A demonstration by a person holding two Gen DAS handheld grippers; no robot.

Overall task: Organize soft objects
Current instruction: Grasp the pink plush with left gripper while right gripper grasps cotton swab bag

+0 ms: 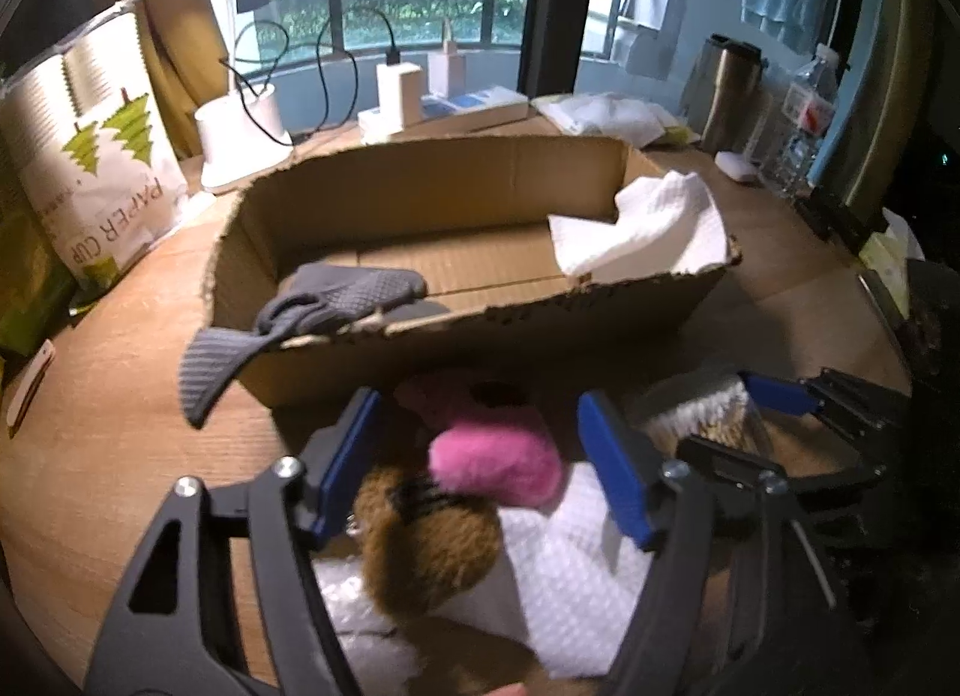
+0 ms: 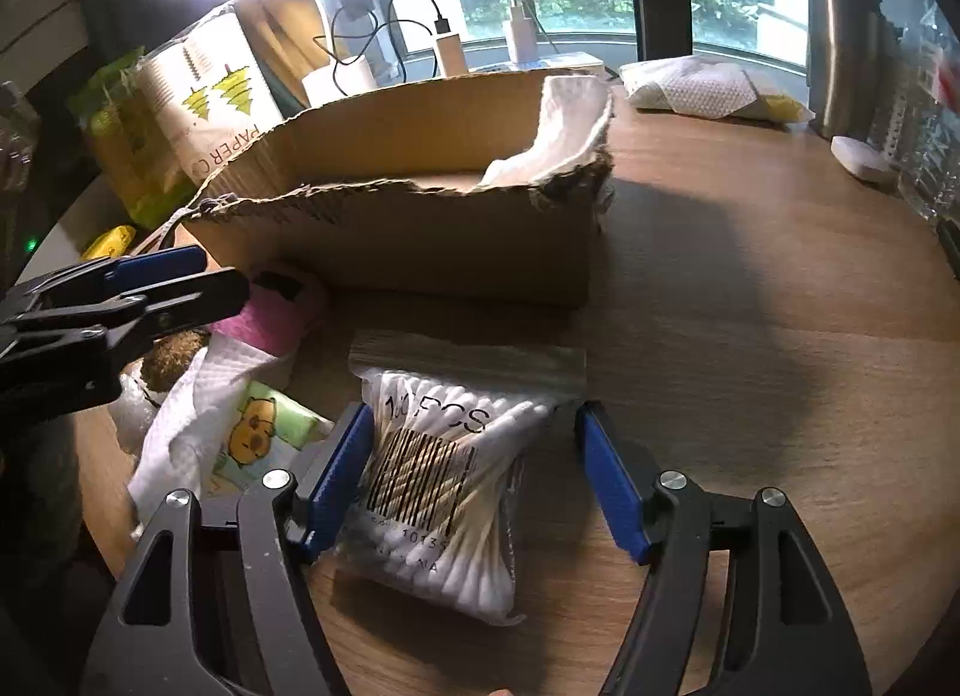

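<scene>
1. Nearest us, on the near side of the cardboard box (image 2: 420, 228), our right gripper (image 2: 474, 486) hovers with its jaws apart around a bag of cotton swabs (image 2: 444, 474) that lies flat on the table (image 2: 750, 396); neither pad seems to press it yet.
2. Just left of that bag, also on the near side of the box, our left gripper (image 1: 480, 468) has its jaws apart over the loose pile, straddling a pink plush piece (image 1: 498, 462) and a brown furry one (image 1: 420, 540).
3. We judge the step in hand to be picking: each gripper is lined up on an item, and nothing is held. Next we need to close on the bag and the plush, lift clear of the box's torn front wall, and release inside.
4. Counting the pile in front of the box: one swab bag, one pink plush, one brown plush, one white paper towel (image 2: 192, 396), one tissue pack with a cartoon bear (image 2: 264, 432).
5. Counting at the box: one grey cloth (image 1: 300, 312) draped over its front-left edge, half out, and one white towel (image 1: 648, 228) in its right corner.
6. Beyond the box stand one paper-cup sleeve (image 1: 102, 156) and one steel tumbler (image 1: 726, 90).
</scene>
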